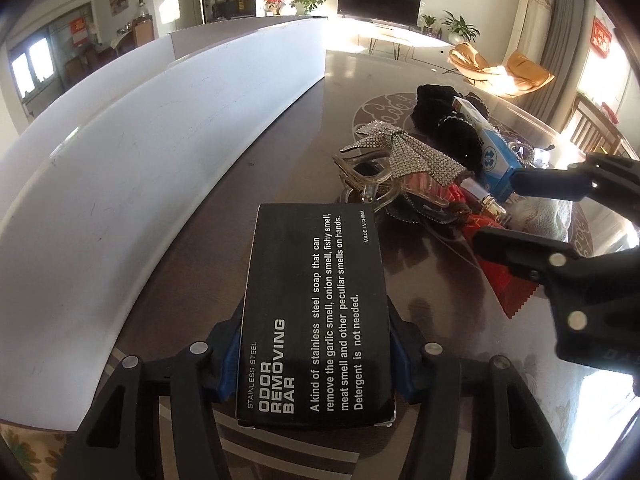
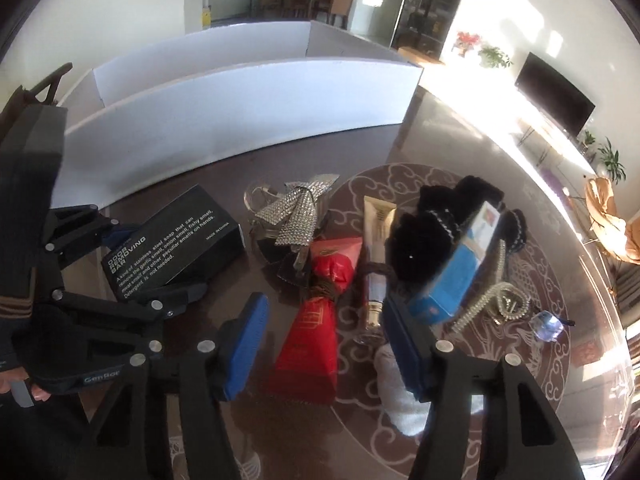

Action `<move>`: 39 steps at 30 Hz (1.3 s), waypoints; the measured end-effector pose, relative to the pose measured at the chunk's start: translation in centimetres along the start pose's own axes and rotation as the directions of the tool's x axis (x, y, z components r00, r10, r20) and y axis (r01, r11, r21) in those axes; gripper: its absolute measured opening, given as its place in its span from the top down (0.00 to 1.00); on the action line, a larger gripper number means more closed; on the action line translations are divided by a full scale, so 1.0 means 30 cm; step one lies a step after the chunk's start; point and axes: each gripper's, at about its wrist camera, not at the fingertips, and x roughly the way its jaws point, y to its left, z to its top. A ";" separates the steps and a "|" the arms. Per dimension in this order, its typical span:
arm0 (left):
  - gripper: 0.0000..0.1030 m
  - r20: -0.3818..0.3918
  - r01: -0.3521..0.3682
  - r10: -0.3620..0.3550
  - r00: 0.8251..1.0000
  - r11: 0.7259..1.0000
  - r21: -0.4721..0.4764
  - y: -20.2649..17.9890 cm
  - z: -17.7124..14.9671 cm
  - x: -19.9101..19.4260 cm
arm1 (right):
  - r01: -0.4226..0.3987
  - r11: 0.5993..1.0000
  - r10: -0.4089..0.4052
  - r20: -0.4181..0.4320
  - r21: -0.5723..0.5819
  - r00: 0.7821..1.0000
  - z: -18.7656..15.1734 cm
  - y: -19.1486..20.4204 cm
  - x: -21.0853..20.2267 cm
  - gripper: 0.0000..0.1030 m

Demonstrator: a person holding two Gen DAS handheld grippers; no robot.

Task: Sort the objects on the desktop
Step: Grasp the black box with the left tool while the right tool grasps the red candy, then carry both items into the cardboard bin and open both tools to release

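- Left wrist view: blue pads of the left hand-held gripper [image 1: 316, 360] press on both long sides of the black soap box [image 1: 316, 312], which fills the near centre. Its long axis runs straight away from the camera, in line with the fingers. The jaws are clamped on it.
- Same view: the white divider tray [image 1: 160, 152] curves along the left, its near wall just beside the box's far left corner. Judged from this, the box goes left and far, over that wall.
- Same view: the remaining clutter lies right and far of the box: rhinestone hair clip [image 1: 400, 156], blue carton [image 1: 496, 160], red packet [image 1: 496, 248]. The right hand-held gripper [image 1: 496, 208] enters from the right edge, its fingers apart over that pile.
- Right wrist view: fingers of the right hand-held gripper [image 2: 324, 344] stand apart in the near foreground, pads pressing on nothing. The red packet [image 2: 316, 328] lies between and beyond them on the worktop [image 2: 560, 240], its long axis roughly along the fingers, tilted slightly right at the far end.
- Same view: the blue carton [image 2: 460, 272] sits just beside the right finger, leaning on a black fluffy item [image 2: 432, 232]; a cream tube [image 2: 378, 248] lies between packet and carton.
- Same view: at left the left hand-held gripper [image 2: 160, 268] holds the soap box [image 2: 172, 240], nearer the tray [image 2: 240, 112] than anything else. The right side is the nearer to the pile.
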 end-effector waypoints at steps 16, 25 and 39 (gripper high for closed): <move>0.43 -0.052 0.136 -0.130 0.990 0.982 0.132 -0.050 -0.022 -0.017 | -0.109 0.985 0.116 -0.048 0.133 0.992 -0.290 -0.014 -0.034 0.73; 0.35 -0.050 0.076 -0.071 0.996 0.991 0.113 -0.049 -0.027 -0.010 | -0.101 0.984 0.114 -0.083 0.146 0.990 -0.245 -0.047 0.013 0.51; 0.44 0.151 0.202 -0.203 0.968 0.979 0.021 0.031 -0.013 -0.263 | -0.092 0.969 0.081 0.057 0.228 0.995 -0.183 -0.104 -0.240 0.81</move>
